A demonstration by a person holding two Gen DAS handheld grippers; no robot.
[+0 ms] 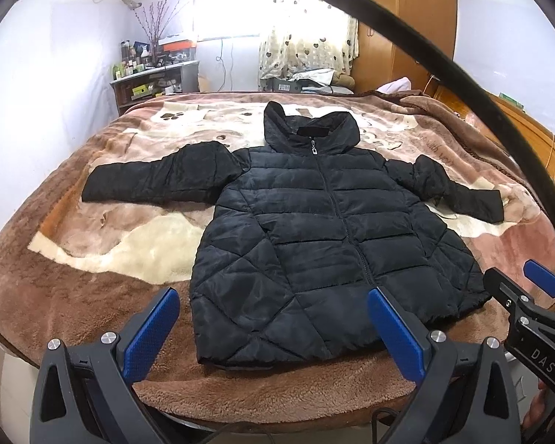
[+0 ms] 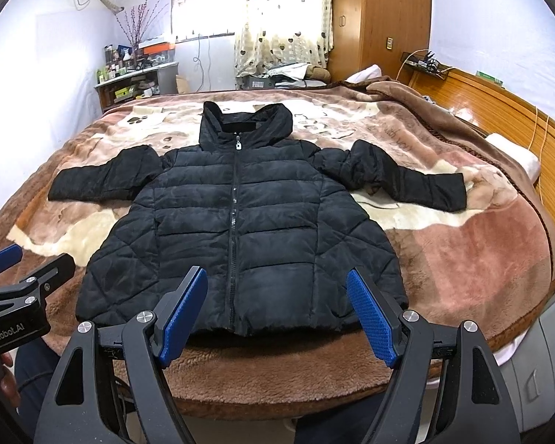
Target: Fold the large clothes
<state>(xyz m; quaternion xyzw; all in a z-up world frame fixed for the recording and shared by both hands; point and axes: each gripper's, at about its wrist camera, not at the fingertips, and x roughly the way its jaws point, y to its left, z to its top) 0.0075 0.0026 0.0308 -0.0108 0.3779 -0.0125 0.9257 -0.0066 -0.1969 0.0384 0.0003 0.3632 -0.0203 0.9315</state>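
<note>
Black puffer jacket (image 1: 314, 229), zipped, sleeves spread, flat on brown blanket (image 1: 92, 259) ahead of left gripper (image 1: 273, 329) and right gripper (image 2: 277, 314), both spread, empty; wardrobe (image 2: 381, 18) beyond.

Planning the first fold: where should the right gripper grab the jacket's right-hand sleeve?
Judging by its pose, at the cuff. The sleeve lies flat and spread outward on the blanket, so the cuff is a free end. Come from the outer side with the open right gripper.

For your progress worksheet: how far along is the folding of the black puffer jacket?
Done: the black quilted puffer jacket lies flat, zipped, sleeves spread on the brown plush blanket. In hand: nothing; left claw and right claw hover open. Left: every fold.
</note>
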